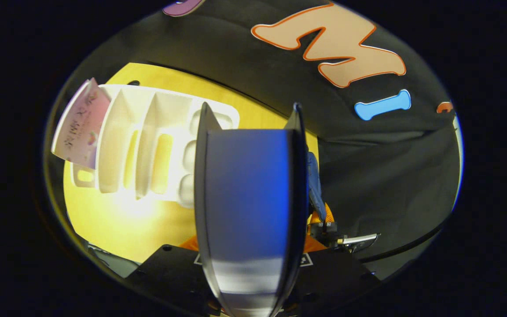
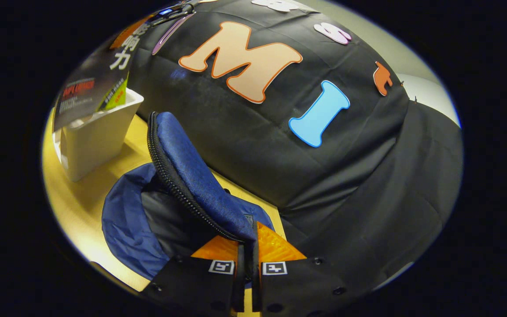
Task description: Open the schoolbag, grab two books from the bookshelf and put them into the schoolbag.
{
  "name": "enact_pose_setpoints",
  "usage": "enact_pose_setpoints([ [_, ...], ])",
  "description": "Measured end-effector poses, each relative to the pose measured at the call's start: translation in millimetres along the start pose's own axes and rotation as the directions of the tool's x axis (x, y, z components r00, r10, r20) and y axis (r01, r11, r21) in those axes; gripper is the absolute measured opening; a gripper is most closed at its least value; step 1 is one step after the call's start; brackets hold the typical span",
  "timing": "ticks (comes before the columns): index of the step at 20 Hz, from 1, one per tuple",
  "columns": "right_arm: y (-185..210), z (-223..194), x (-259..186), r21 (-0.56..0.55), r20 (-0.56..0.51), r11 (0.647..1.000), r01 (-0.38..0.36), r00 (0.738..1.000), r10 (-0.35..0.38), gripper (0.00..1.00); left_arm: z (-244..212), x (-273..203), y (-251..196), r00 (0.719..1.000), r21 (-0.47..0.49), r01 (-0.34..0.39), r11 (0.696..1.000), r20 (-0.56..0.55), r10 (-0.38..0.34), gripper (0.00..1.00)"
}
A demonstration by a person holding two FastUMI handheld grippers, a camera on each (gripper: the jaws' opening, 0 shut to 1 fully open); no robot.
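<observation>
Left gripper view: the left gripper (image 1: 249, 281) holds a book (image 1: 248, 193) edge-on between its two fingers. The blue-toned edge of the book rises from 6 o'clock toward the centre, framed by the two dark covers. Both fingers appear pressed against the covers, though the contact itself lies low in the view and is partly hidden. At 9 to 10 o'clock, a white bookshelf (image 1: 148, 145) with upright dividers stands on the yellow table (image 1: 117, 220). A pink book (image 1: 79, 125) leans in its outermost slot at 9 o'clock. The nearer slots show bare white dividers. At 4 o'clock, just beside the held book, a strip of blue fabric from the schoolbag (image 1: 315, 185) is visible, with the other gripper's orange and black parts below it.

Right gripper view: the right gripper (image 2: 247, 264) has its jaws nearly closed on the zippered rim of the schoolbag (image 2: 183, 176), lifting the flap so that the opening gapes at 7 to 8 o'clock. The dark lining (image 2: 170, 220) is exposed inside. At 10 o'clock, the bookshelf (image 2: 97, 136) stands on the table (image 2: 77, 207), well apart from the bag. A dark-covered book (image 2: 99, 83) is seen above it, held by a gripper at 12 o'clock.
</observation>
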State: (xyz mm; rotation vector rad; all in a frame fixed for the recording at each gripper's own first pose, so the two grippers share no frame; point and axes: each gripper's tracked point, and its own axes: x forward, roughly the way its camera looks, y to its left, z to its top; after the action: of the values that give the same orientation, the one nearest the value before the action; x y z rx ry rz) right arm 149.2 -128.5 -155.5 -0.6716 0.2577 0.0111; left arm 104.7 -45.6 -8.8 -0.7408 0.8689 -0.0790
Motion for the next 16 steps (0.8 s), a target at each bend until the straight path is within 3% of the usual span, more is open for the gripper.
enact_pose_setpoints([
  [4,-1.6,2.6,0.4,0.029,-0.001,1.0,-0.008,1.0,0.008,0.1,-0.8,59.4,-29.2,0.996,0.001,0.091,0.996,0.013,-0.091,0.46],
  [11,-6.0,9.2,2.2,0.123,0.018,0.992,-0.023,1.0,0.021,0.1,-14.8,157.6,-48.5,0.985,-0.007,0.168,0.986,0.027,-0.168,0.46],
  [16,-12.2,15.3,3.7,0.197,0.044,0.979,-0.043,0.998,0.035,0.11,-15.6,201.8,-72.5,0.946,-0.03,0.308,0.951,0.115,-0.303,0.47],
])
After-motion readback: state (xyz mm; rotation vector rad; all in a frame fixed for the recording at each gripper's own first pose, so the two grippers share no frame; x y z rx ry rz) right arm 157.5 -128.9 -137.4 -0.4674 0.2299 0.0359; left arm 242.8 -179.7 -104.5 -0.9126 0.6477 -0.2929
